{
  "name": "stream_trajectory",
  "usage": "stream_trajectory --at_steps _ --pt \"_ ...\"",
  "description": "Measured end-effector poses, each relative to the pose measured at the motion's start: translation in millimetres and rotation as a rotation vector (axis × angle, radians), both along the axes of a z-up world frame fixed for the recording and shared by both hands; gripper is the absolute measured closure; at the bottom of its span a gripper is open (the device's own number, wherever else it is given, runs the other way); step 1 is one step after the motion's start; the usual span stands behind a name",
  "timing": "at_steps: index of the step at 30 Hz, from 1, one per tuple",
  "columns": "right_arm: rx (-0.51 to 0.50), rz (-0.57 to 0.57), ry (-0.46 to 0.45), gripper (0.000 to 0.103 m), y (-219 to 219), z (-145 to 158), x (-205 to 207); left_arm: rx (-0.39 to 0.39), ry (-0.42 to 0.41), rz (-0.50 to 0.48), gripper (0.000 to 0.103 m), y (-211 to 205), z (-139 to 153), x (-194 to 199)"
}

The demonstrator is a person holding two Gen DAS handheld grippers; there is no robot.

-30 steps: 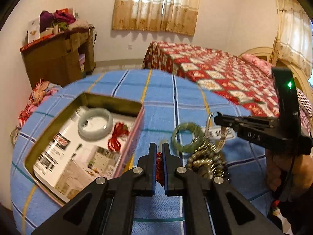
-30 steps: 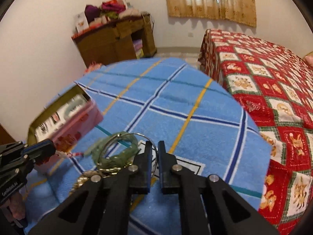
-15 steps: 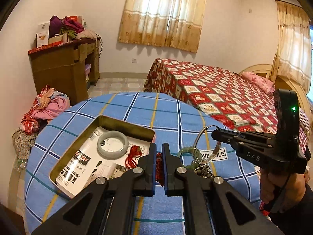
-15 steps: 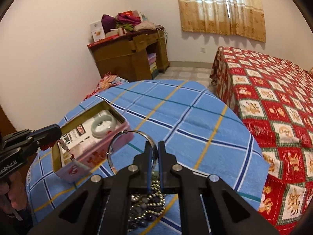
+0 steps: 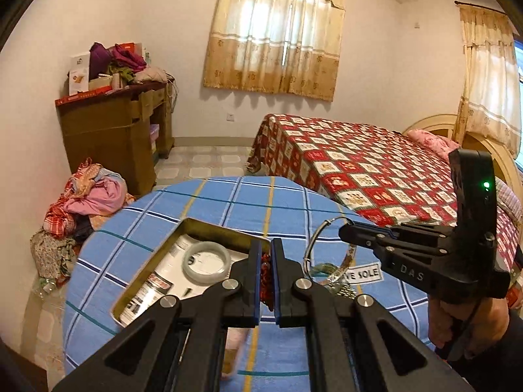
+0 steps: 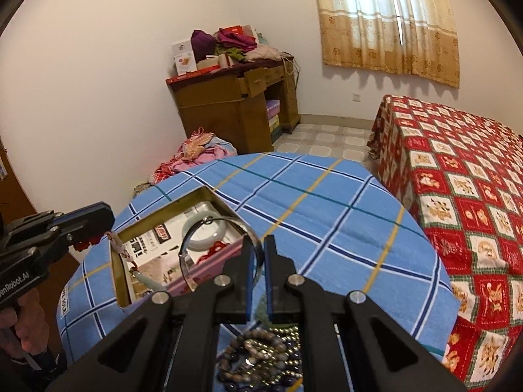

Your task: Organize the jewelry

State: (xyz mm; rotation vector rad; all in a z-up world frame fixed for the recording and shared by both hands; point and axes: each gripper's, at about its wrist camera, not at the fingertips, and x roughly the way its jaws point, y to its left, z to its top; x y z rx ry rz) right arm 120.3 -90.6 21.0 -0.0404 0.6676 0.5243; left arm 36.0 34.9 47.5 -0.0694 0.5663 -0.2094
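The room comes first: a bed [image 5: 376, 170] under a red patterned cover fills the right side, a wooden desk [image 5: 111, 130] heaped with clothes stands against the far wall, curtains [image 5: 274, 32] hang over the window, and a pile of laundry [image 5: 81, 202] lies on the tiled floor.

Below me is the round table [image 6: 327, 215] in a blue plaid cloth, which gives a soft bed for small pieces.

Near its left edge sits the open tin [image 5: 153, 258], lined with printed paper; I judge it to be where the jewelry goes. A pale jade bangle [image 5: 206, 261] and a red cord piece [image 6: 215, 248] already lie in it.

At the near edge, under my right gripper, a heap of beaded bracelets [image 6: 261, 352] waits unsorted, with a green bangle [image 5: 322, 268] beside it.

My right gripper [image 6: 258, 258] is pressed together on a thin silver bangle [image 6: 209, 245], pinching its rim so the hoop stands upright, lifted above the table beside the tin, ready, I think, to go in.

My left gripper [image 5: 265, 274] is closed on a red beaded string [image 5: 265, 277]; the string's pale tail [image 6: 122, 254] dangles over the tin's near corner, so it should drop inside when I let go.
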Motion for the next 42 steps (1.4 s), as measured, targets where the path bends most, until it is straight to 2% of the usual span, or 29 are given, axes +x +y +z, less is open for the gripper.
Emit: stream_trajectory --at_steps 7,18,27,42 --pt "0.002 0.035 0.003 0.095 20.8 1.5 5.9 0.018 -0.004 0.050 0.099 19.7 1.4 12.6" --pt "-0.002 0.086 0.012 0.095 55.0 -2.0 15.0 0.044 0.028 0.106 0.099 44.6 -14.5 32.0" --pt "-0.028 0.114 0.027 0.095 77.1 -17.2 20.0 0.059 0.058 0.127 0.099 56.2 -27.0 43.3" --pt "-0.068 0.106 0.069 0.095 89.8 -42.5 27.6 0.091 0.107 0.147 0.099 63.1 -47.7 62.7"
